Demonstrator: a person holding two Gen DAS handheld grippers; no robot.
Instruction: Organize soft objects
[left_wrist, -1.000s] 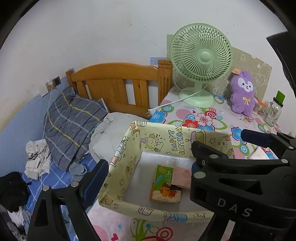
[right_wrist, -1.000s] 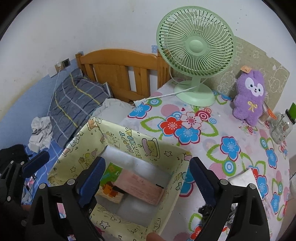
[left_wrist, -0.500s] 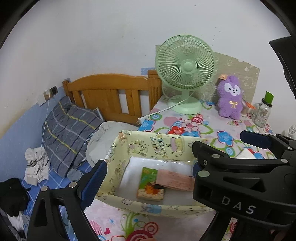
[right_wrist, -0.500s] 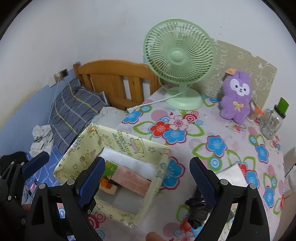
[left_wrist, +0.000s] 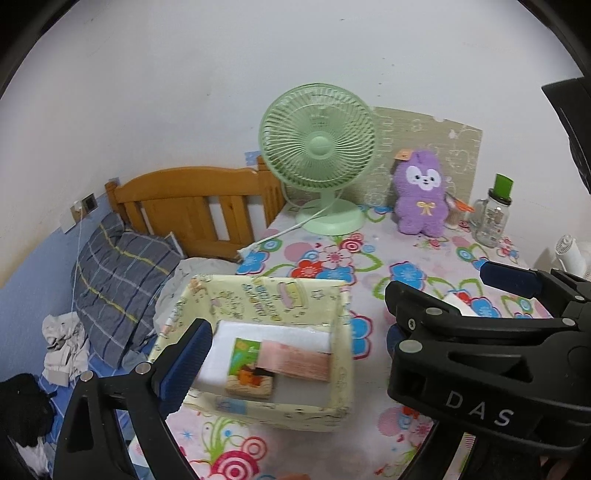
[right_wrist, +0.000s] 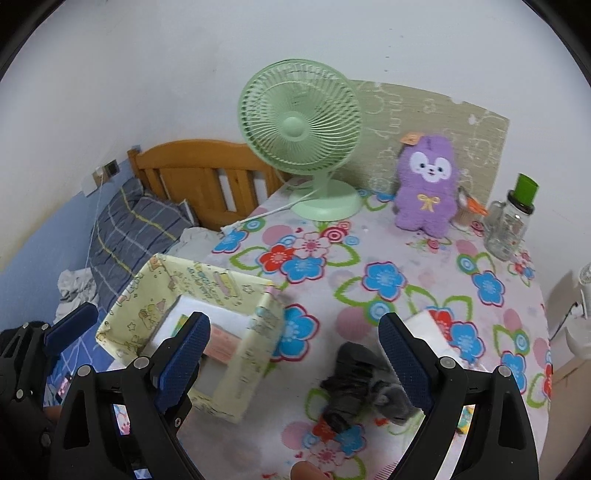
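Hovering above the table (right_wrist: 424, 266), the right gripper (right_wrist: 295, 354) hangs with its jaws spread wide and nothing between them. Just below and ahead of it, slightly toward its right finger, lies a dark crumpled cloth (right_wrist: 354, 387), touching the tablecloth and not yet gripped; this looks like the soft thing to be picked next, and the wide jaw spread suits a bulky, yielding bundle. Beside its left finger sits the yellow box (right_wrist: 236, 332), open at the top, so anything soft can be dropped straight in. A green booklet (left_wrist: 251, 365) and a pink packet (left_wrist: 295, 360) already rest on the box's white floor, the packet overlapping the booklet.

The left gripper (left_wrist: 291, 343) is also released and empty, held low over the box's near wall, with the box directly ahead between its fingers. My guess is that it waits there to steady the light box while the other hand works.

Far ahead of both grippers, against the wall, a purple plush (right_wrist: 426, 184) stands upright just right of a green fan (right_wrist: 299, 136), with a jar (right_wrist: 509, 225) further right. The plush is another soft candidate, well apart from the box. A white tissue pack (right_wrist: 428, 328) lies behind the right finger.
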